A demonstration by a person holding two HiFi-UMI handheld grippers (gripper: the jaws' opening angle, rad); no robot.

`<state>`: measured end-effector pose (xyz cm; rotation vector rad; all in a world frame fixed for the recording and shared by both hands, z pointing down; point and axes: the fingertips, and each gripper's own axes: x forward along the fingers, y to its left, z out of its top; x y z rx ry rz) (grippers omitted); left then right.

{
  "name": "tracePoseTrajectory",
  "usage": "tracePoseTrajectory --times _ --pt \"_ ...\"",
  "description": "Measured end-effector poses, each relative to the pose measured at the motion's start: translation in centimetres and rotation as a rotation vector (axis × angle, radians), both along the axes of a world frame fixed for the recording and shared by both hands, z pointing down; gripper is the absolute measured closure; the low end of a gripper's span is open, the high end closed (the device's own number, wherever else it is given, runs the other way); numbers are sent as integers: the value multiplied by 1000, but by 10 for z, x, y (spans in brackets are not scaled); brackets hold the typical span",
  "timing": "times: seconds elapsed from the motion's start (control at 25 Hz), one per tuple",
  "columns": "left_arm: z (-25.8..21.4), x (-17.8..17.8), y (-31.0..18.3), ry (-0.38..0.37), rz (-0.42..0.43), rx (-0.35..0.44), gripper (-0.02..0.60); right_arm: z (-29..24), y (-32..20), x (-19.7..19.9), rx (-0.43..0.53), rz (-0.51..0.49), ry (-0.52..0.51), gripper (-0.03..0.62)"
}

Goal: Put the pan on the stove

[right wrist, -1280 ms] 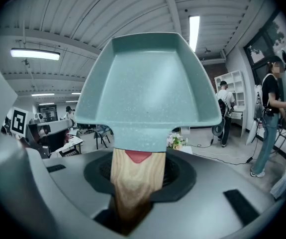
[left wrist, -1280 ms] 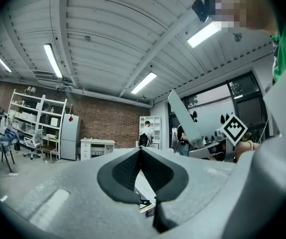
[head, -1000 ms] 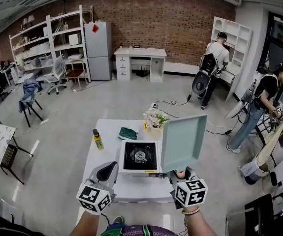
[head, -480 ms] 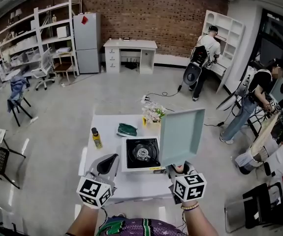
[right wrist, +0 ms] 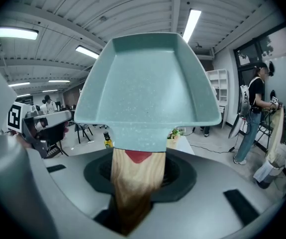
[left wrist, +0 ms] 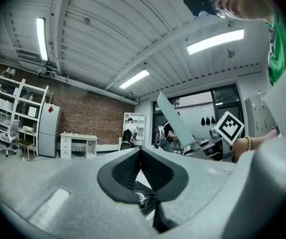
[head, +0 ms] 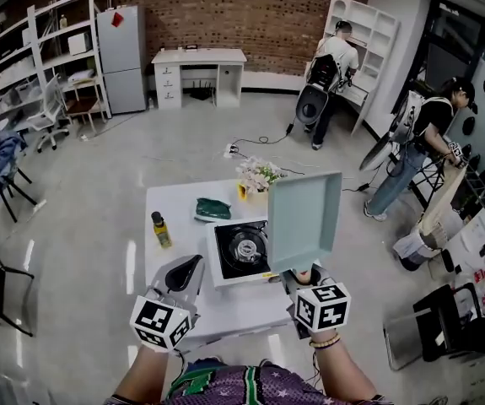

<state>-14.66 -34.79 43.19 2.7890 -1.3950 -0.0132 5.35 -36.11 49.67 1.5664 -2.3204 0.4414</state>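
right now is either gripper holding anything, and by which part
The right gripper grips the pan by its wooden handle; the left gripper is shut on nothing.

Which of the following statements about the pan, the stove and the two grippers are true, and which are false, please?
1. The pan sits on the stove. False: the right gripper holds the pan raised by its wooden handle, at the right side of the stove in the head view; nothing is on the stove.
2. The left gripper is shut and empty. True: the jaws of the left gripper meet with nothing between them.
3. A yellow bottle stands on the table, left of the stove in the head view. True: yellow bottle, table.
4. The flowers stand at the table's near edge. False: the flowers stand at its far edge.
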Motion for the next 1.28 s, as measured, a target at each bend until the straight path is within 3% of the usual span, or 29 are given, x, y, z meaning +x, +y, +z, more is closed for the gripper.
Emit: tracePoseTrajectory --times 0.52,0.76,1.28 --pt "14 -48 3 33 63 -40 565 47 11 -37 -112 84 22 454" --pt "24 -50 2 62 64 -72 565 75 3 -42 -177 72 43 454" --pt "31 -46 -19 40 35 -76 566 139 -32 -37 -331 62 39 454"
